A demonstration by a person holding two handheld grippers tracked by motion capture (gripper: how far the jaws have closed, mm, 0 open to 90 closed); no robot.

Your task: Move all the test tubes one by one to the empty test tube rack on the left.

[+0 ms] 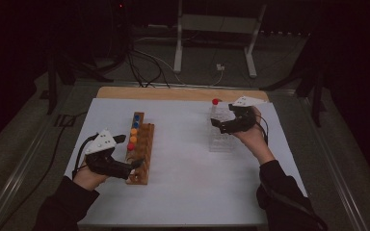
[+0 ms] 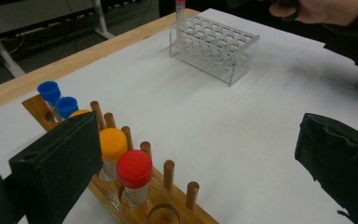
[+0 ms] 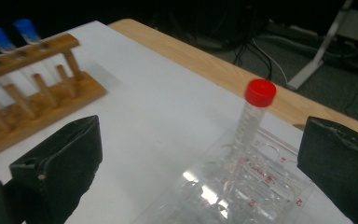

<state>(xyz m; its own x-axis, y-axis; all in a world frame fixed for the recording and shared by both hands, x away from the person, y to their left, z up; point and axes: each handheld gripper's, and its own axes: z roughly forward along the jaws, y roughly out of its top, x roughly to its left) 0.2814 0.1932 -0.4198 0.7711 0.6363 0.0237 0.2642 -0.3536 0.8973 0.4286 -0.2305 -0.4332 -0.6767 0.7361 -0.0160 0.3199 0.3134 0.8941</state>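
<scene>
left gripper released, jaws wide, beside red-capped tube in wooden rack near table's left edge | right gripper released above clear rack | tube: light, rigid, slick plastic; grasp just below cap

You have 2 racks on the table: 1 wooden rack and 1 clear plastic rack. Tubes: 2 blue-capped, 2 orange-capped, 2 red-capped.

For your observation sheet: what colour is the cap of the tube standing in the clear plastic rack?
Red; the cap shows best in the right gripper view.
</scene>
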